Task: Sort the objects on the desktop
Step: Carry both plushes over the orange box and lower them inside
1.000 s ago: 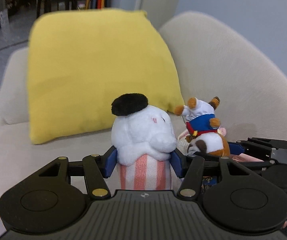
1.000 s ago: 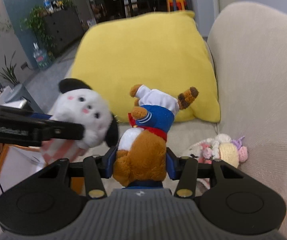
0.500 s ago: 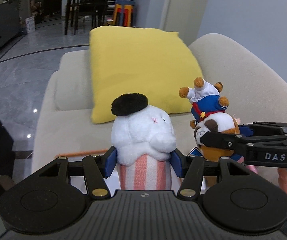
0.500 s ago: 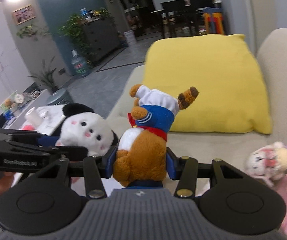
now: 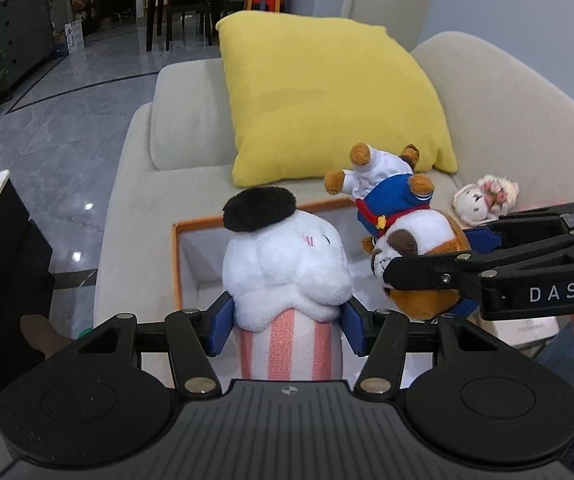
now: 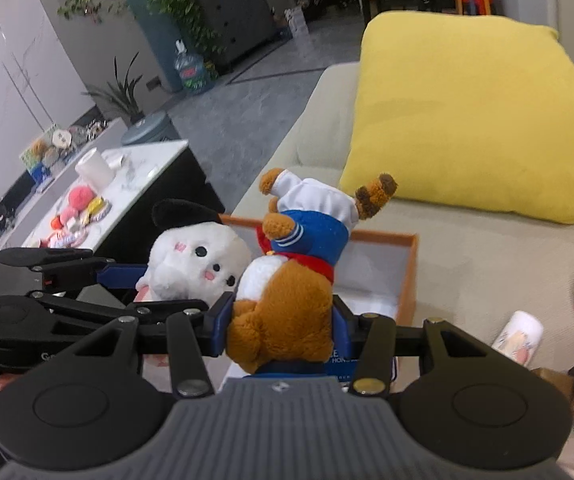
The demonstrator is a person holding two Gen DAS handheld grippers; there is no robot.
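Note:
My left gripper (image 5: 287, 326) is shut on a white plush dog (image 5: 283, 264) with a black ear and a pink-striped body; it also shows in the right wrist view (image 6: 195, 264). My right gripper (image 6: 283, 326) is shut on a brown plush dog in a blue sailor suit (image 6: 291, 280), held upside down; it also shows in the left wrist view (image 5: 403, 240). Both toys hang side by side above an orange-rimmed white box (image 5: 191, 248), which also shows in the right wrist view (image 6: 407, 276), on the beige sofa (image 5: 135, 208).
A yellow cushion (image 5: 327, 100) leans on the sofa back. A small pink-and-white plush (image 5: 483, 200) lies on the seat at right. A marble-topped table (image 6: 135, 176) with small items stands left of the sofa. A white tube (image 6: 519, 336) lies by the box.
Both grippers have pulled back from the sofa and cushion with their toys. The orange-rimmed box has come into view beneath them.

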